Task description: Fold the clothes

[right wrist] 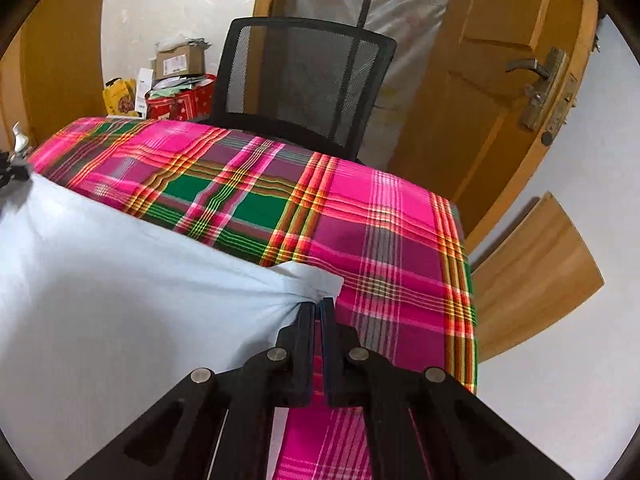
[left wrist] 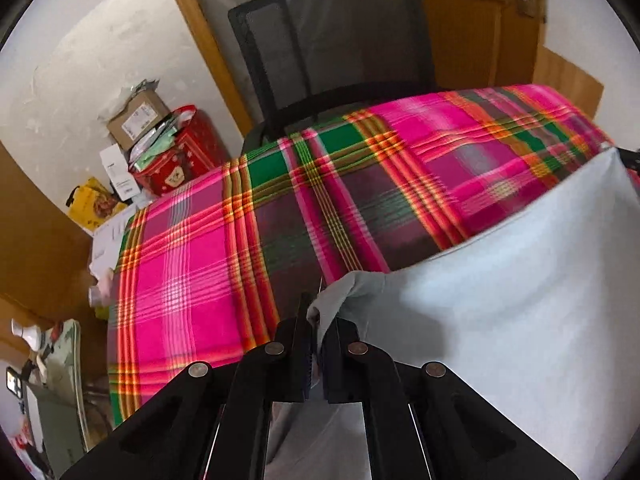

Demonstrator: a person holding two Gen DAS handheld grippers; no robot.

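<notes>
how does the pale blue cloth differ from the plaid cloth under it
The pale blue cloth is plain; the plaid cloth is checked in pink, green and orange. The pale blue cloth is bunched where the left claw and right claw pinch its corners; the plaid cloth lies spread flat. The pale blue cloth lies on top; the plaid cloth drapes over the edge. Both are fabric.

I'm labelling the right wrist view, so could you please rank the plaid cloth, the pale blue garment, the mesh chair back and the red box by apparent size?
1. plaid cloth and pale blue garment: similar, nearness inflates the garment
2. mesh chair back
3. red box
</notes>
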